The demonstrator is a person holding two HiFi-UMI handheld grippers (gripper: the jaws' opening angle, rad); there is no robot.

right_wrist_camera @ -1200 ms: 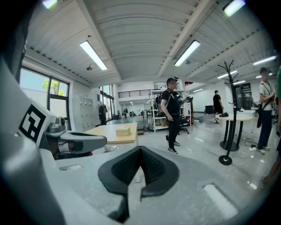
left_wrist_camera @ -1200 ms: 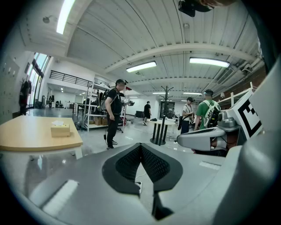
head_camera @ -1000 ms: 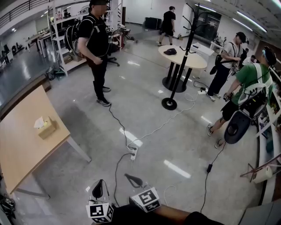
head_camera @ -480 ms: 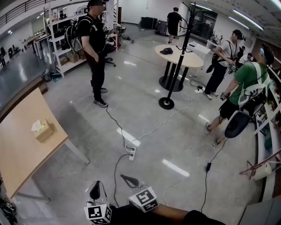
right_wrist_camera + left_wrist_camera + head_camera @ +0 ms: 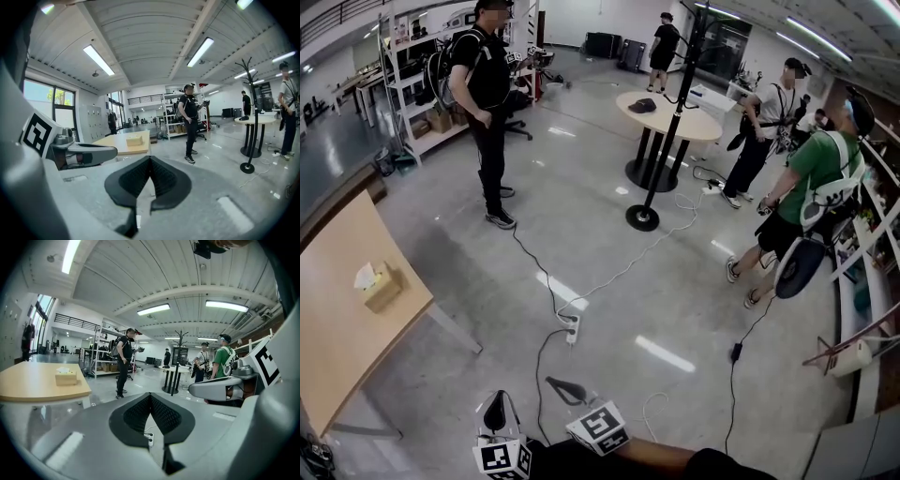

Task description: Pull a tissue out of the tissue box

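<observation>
The tissue box (image 5: 379, 287), tan with a white tissue sticking out of its top, sits on the wooden table (image 5: 337, 347) at the left of the head view, far from both grippers. My left gripper (image 5: 494, 403) and right gripper (image 5: 557, 383) are held side by side at the bottom edge, over the floor. Both are shut with nothing between the jaws. In the left gripper view the tissue box (image 5: 65, 377) lies far off at the left beyond the closed left gripper (image 5: 150, 395). The right gripper view shows the tissue box (image 5: 134, 139) ahead, past the closed right gripper (image 5: 150, 159).
A person in black (image 5: 487, 103) stands on the floor beyond the table. A power strip (image 5: 570, 330) with trailing cables lies ahead of the grippers. A coat stand (image 5: 661, 131), a round table (image 5: 675, 120) and a person in green (image 5: 806, 187) are to the right.
The head view has swung a little to the right, so the table and tissue box have slid toward the left edge. Both grippers stay shut at the bottom.
</observation>
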